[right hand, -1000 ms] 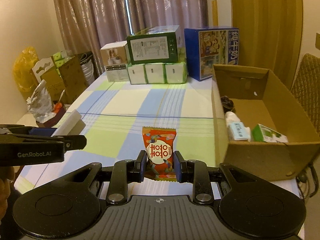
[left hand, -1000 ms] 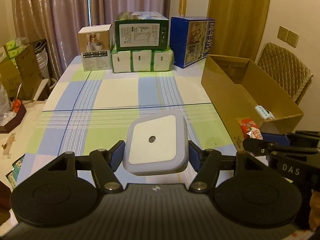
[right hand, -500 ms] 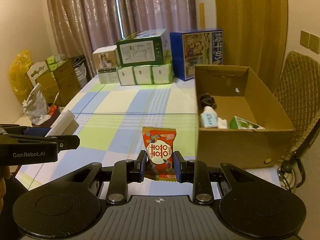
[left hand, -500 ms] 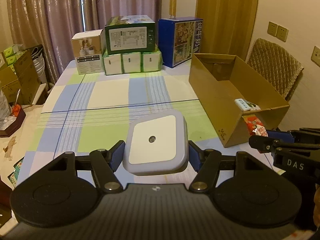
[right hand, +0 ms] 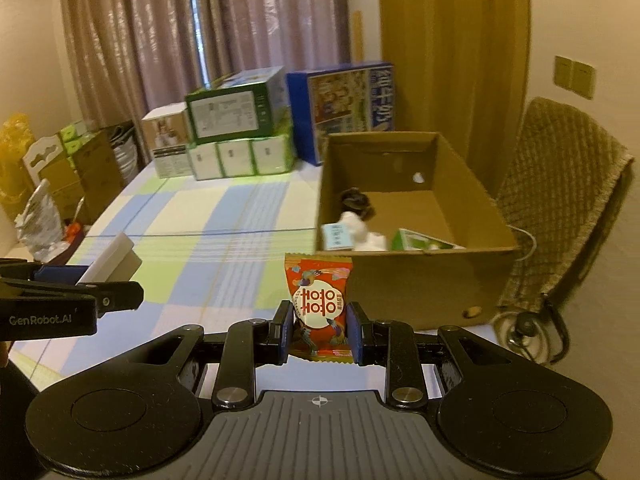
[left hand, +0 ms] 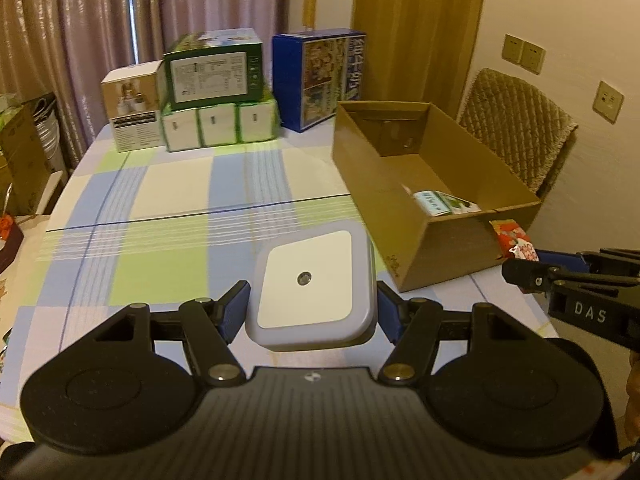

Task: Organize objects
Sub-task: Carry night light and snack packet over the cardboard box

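My left gripper (left hand: 311,312) is shut on a square white night light (left hand: 310,290) with a grey rim, held above the near table edge. The right gripper (right hand: 319,330) is shut on a red snack packet (right hand: 319,300), upright between its blue pads. An open cardboard box (left hand: 452,236) lies on the table's right side, ahead and to the right of both grippers. Inside it are a small white-green carton (right hand: 420,242), a pale blue card (right hand: 337,236), something white and a dark object (right hand: 354,199). In the left wrist view the red snack packet (left hand: 514,240) shows beside the box's near corner.
A table (left hand: 168,216) with a blue, green and cream check cloth stretches ahead. Stacked green and white boxes (left hand: 218,92) and a blue box (left hand: 320,80) stand along its far edge. A padded chair (right hand: 560,200) is right of the cardboard box. Cartons and bags crowd the floor at left.
Both grippers have risen and pulled back from the table with their loads, so the box's inside shows more fully. Neither grip has altered.
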